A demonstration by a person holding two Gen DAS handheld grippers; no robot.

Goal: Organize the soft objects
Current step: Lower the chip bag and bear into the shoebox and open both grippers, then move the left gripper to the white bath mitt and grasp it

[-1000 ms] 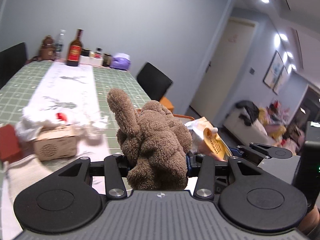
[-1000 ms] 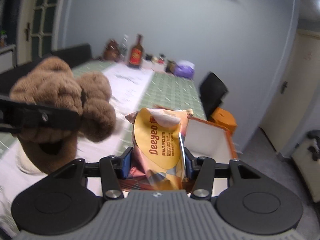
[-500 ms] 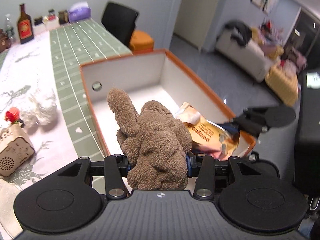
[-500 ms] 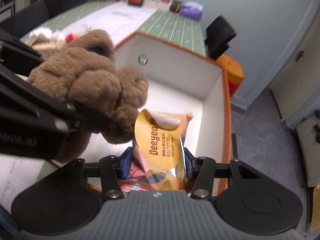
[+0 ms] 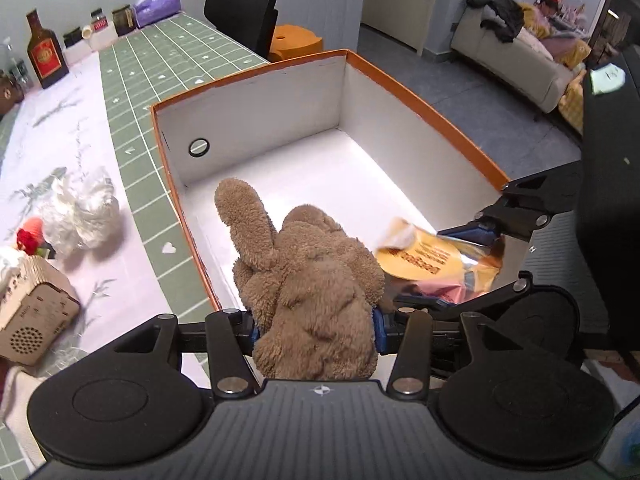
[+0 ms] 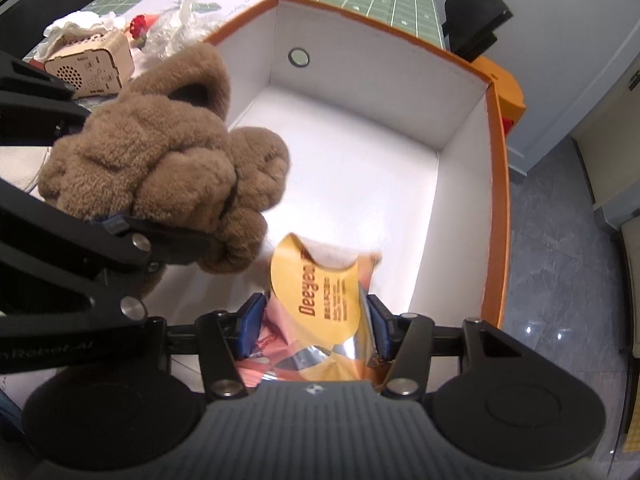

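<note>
A brown plush toy (image 5: pixel 312 280) sits between the blue pads of my left gripper (image 5: pixel 316 330), which is still pressed on it while its jaws are opening. In the right wrist view the plush toy (image 6: pixel 160 168) hangs over the box's near left corner. My right gripper (image 6: pixel 314 328) holds an orange and yellow wipes packet (image 6: pixel 320 292), jaws opening too, pads still on the packet. Both point down into an orange-rimmed white box (image 5: pixel 256 120), whose white floor is bare. The packet (image 5: pixel 424 258) shows just right of the plush.
The box (image 6: pixel 360 60) stands at the table's edge, with floor beyond its right side. Left of it lie crumpled white plastic (image 5: pixel 80 212), a red flower (image 5: pixel 26 238) and a wooden speaker box (image 5: pixel 36 320). A bottle (image 5: pixel 44 54), a purple pack (image 5: pixel 156 2) and a black chair (image 5: pixel 240 0) are farther off.
Both grippers tipped downward and sank over the open box with the plush and the packet. The box now fills both views, with its floor close below.
</note>
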